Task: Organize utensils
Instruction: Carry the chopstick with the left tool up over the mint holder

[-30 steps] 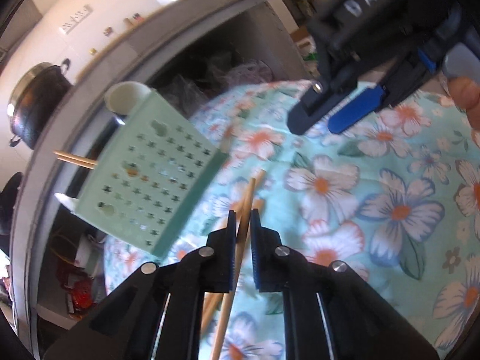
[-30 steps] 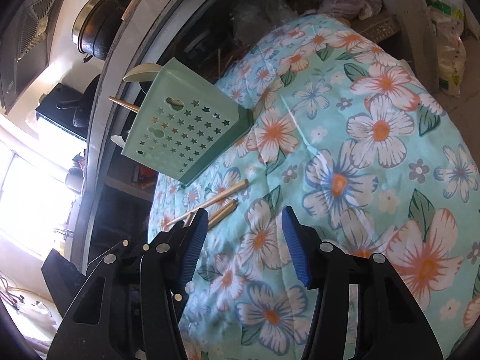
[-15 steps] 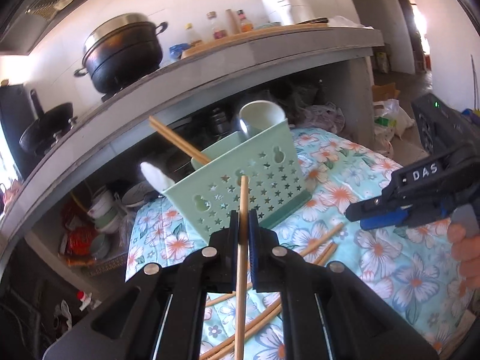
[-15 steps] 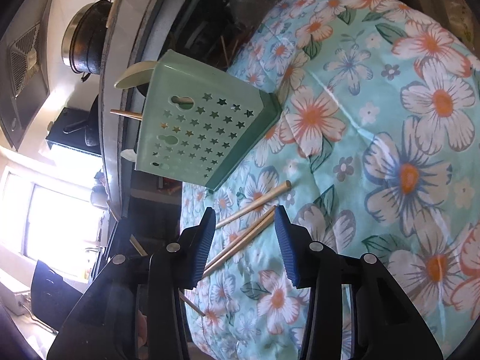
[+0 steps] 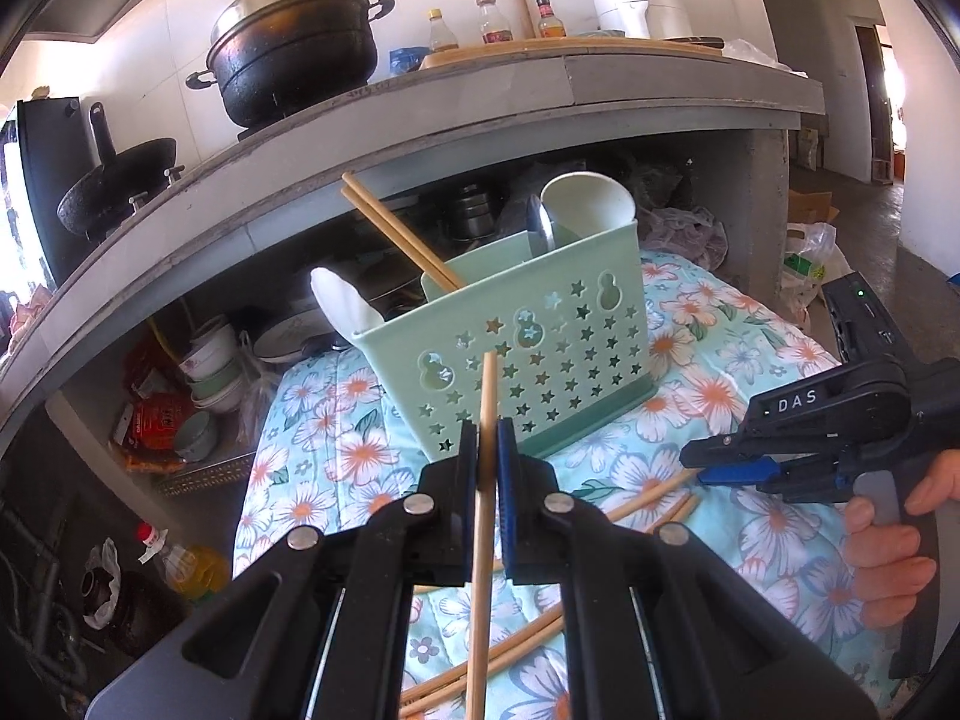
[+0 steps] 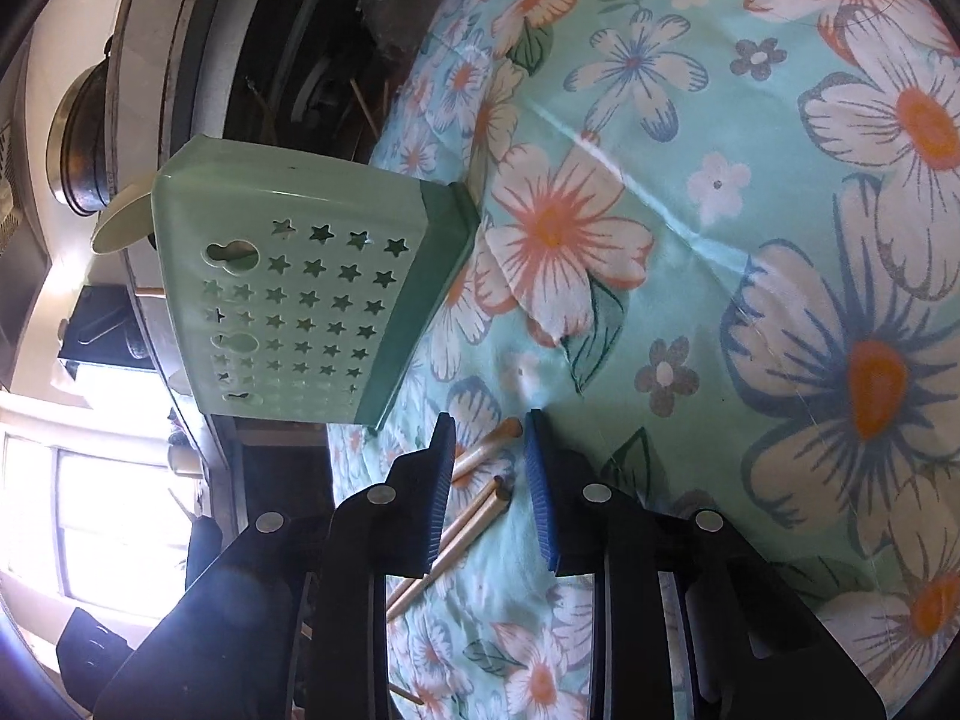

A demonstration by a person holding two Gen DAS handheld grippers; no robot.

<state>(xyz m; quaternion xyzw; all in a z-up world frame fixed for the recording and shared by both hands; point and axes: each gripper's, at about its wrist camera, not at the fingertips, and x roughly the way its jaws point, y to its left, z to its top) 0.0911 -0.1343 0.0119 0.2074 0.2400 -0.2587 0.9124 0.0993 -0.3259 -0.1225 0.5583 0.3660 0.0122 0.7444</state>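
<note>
Clamping a single chopstick (image 5: 487, 420) upright, the left gripper (image 5: 487, 456) is seen with its fingers pinched tight on the shaft, tip up and long axis close to vertical, presumably so it can be dropped end-first into the green utensil holder (image 5: 540, 354) just behind it. That holder stands on the flowered cloth (image 5: 750, 324) covering the surface, and a pair of chopsticks (image 5: 396, 234), a white spoon (image 5: 345, 300) and a ladle (image 5: 585, 204) are already stuck in it, handles leaning out. Loose chopsticks (image 6: 480, 504) are left flat on the cloth, long axes running diagonally, ends pointing toward the holder's base. Over these the right gripper (image 6: 487, 480) is lowered, fingers narrowing and straddling the near ends; no contact by the pads can be made out yet. A low grasp near the ends is judged likely.
</note>
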